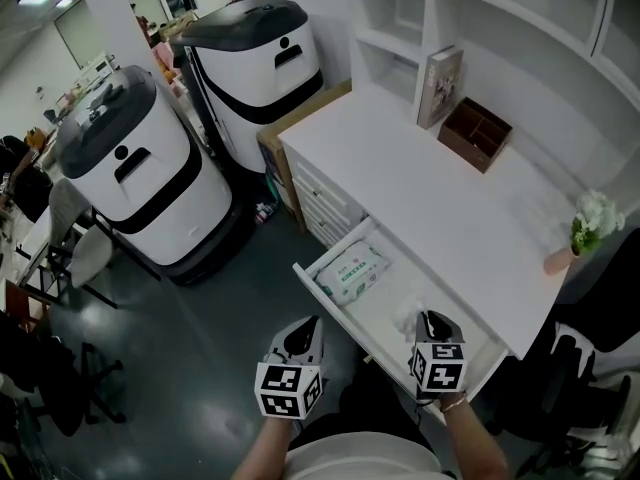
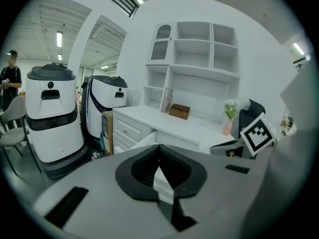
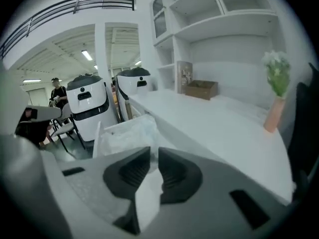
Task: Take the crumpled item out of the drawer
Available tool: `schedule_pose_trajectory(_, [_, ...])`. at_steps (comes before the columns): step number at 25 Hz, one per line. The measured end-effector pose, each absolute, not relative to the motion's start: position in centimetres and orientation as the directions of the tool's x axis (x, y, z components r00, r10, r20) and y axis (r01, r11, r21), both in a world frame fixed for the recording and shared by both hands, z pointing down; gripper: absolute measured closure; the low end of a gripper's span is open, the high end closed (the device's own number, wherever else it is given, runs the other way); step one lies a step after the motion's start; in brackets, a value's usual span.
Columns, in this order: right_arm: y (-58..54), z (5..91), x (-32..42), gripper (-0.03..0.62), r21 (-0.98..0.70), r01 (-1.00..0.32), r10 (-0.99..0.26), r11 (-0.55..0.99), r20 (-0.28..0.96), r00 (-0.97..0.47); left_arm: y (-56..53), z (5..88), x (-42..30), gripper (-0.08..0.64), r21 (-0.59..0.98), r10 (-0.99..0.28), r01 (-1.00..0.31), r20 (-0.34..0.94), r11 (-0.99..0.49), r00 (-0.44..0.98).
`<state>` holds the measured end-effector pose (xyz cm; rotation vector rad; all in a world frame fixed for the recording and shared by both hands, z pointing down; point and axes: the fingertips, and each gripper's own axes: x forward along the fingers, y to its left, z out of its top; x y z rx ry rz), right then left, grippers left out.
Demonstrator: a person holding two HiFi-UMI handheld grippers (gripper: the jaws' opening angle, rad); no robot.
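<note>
The left claw [image 1: 303, 333] hangs in front of the open drawer [image 1: 330, 246], off its near left corner. Its jaws are together with nothing in them, and it seems parked there to stay out of the way while the other hand works.

Inside the drawer, toward its left end, a flat pack of wipes [image 1: 350, 271] lies untouched (it is not the thing wanted).

Further right, the crumpled item [image 1: 407, 315] is a white, wrinkled wad at the tip of the right claw [image 1: 430, 323], over the drawer's middle stretch. In the right gripper view the jaws stand narrowly apart and are clamped on a pinch of it. The rest of the wad [image 3: 127, 133] billows out ahead of the jaws and to their left. That grip on one edge suits soft stuff, since a small fold is enough to carry the whole lump. The claw tilts down into the drawer from the person's side, which I take to be the way in past the drawer front.

The wad has no true front. As far as it has a long axis, it runs sideways across the jaws, wider than it is tall. Whether it is fully clear of the drawer walls I cannot tell.

The desk [image 1: 420, 188] to the right lies bare beside the drawer, a likely spot to set it down.
</note>
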<state>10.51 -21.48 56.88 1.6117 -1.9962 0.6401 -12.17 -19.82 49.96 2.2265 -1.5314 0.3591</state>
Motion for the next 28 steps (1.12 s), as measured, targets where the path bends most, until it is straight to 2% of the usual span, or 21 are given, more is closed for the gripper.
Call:
schedule_pose_trajectory(18, [-20.0,46.2,9.3,0.537,-0.152,-0.96,-0.871,0.233,0.407,-0.276,-18.9,48.5,-11.3,0.566,0.169,-0.838,-0.927,0.396,-0.334,0.374])
schedule_pose_trajectory(28, [-19.3,43.4,9.0,0.537,-0.157,-0.954,-0.891,0.257,0.343,-0.296,-18.8,47.6,-10.9,0.566,0.16,-0.846,-0.925,0.375,-0.344,0.379])
